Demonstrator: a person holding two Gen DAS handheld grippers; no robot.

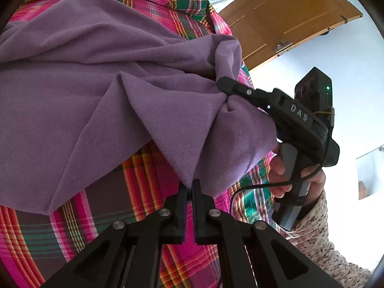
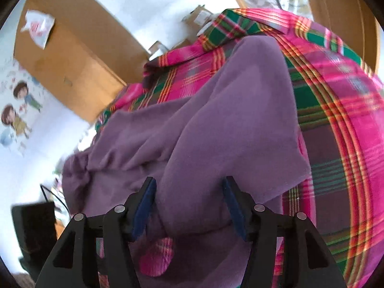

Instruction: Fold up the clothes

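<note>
Left gripper [image 1: 191, 187]: jaws pinched on purple cloth [image 1: 96, 91] corner. Right gripper [image 2: 189, 199]: jaws spread, straddling cloth fold, above plaid cover [image 1: 100, 192].

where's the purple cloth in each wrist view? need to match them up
Left wrist: purple cloth fills the left and centre; a corner is pinched in the left gripper at bottom centre, with the right gripper at its bunched right edge.
Right wrist: purple cloth runs from centre to bottom, between the open fingers of the right gripper.
Shared landmark: the pink-and-green plaid spread beneath it.
</note>
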